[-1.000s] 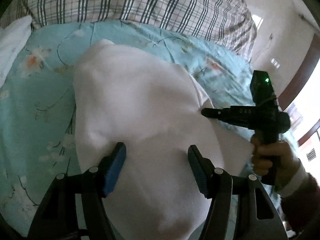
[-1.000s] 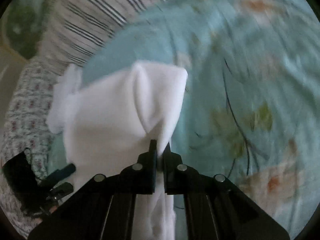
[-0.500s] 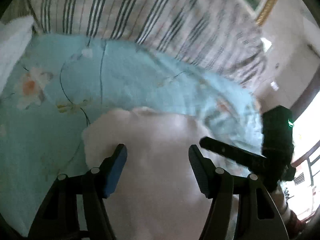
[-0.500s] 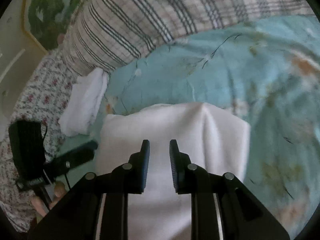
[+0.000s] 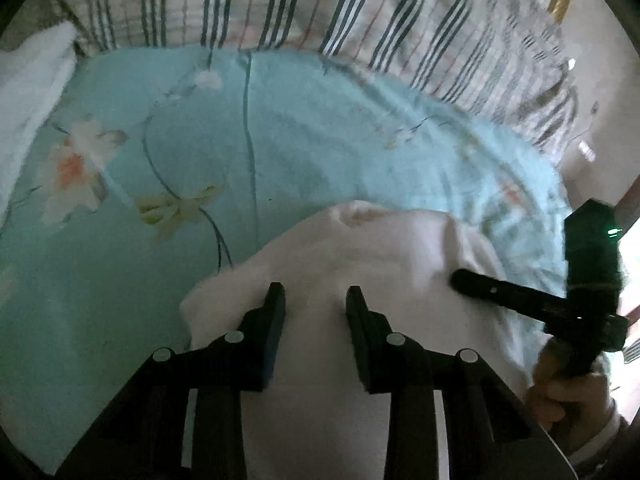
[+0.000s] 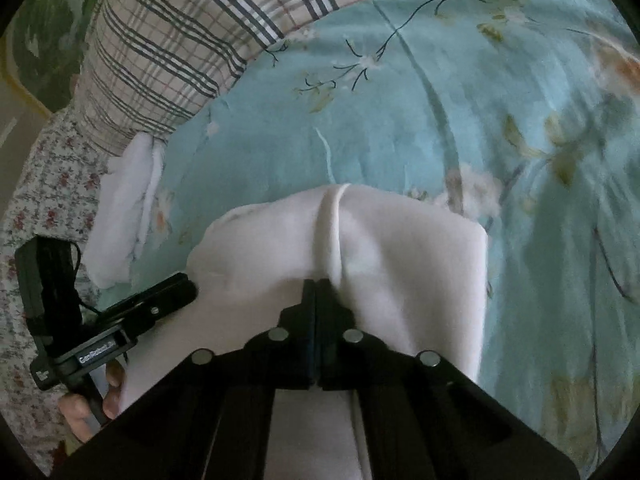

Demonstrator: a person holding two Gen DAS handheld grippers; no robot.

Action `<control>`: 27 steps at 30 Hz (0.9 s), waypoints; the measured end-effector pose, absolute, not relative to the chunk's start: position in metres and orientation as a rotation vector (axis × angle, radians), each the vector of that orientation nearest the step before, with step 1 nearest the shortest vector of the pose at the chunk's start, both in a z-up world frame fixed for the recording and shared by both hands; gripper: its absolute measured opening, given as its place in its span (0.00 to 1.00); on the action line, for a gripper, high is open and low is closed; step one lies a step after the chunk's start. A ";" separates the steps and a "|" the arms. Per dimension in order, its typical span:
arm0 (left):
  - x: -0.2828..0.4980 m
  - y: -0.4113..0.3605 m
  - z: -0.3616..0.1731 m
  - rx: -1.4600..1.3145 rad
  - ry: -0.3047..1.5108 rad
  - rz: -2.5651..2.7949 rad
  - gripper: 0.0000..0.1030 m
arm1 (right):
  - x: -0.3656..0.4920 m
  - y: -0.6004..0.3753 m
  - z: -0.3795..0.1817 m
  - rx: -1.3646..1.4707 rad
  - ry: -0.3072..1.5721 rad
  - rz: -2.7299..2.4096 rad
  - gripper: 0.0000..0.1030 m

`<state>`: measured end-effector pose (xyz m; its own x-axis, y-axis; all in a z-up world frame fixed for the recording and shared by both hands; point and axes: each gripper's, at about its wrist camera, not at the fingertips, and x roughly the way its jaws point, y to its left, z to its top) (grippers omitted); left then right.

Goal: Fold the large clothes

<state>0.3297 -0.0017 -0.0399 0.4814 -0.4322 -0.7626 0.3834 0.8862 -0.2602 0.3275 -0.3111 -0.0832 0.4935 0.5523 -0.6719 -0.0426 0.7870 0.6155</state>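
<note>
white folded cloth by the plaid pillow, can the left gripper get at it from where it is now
Probably yes. The white folded cloth lies uncovered on the floral bedsheet, beyond the left gripper, whose part-open jaws hold nothing over the white garment. Nothing stands between them, though it would need to move over.

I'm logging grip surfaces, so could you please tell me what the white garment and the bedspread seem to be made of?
White garment: looks like soft, matte knit or fleece, going by its thick rounded folds and lack of sheen; the blur leaves this open.
Bedspread: thin woven fabric, probably cotton, with a printed floral pattern and fine creases.
</note>
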 end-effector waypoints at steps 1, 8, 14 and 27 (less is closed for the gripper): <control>0.317 0.002 -0.032 -0.068 0.933 -0.512 0.36 | 0.317 -0.313 -0.076 0.569 0.988 0.386 0.03; 0.197 0.012 -0.014 -0.125 0.914 -0.728 0.36 | 0.232 -0.316 -0.051 0.543 0.985 0.499 0.03; 0.138 -0.001 -0.058 -0.007 0.966 -0.712 0.27 | 0.177 -0.317 -0.081 0.416 1.070 0.410 0.00; 0.151 0.019 -0.061 -0.220 1.002 -0.658 0.04 | 0.158 -0.328 -0.061 0.458 0.990 0.364 0.03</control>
<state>0.1510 0.0191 -0.0610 0.3662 -0.6042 -0.7078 0.4102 0.7875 -0.4600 0.1577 -0.3278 -0.0612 0.5025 0.4913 -0.7114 -0.0859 0.8472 0.5243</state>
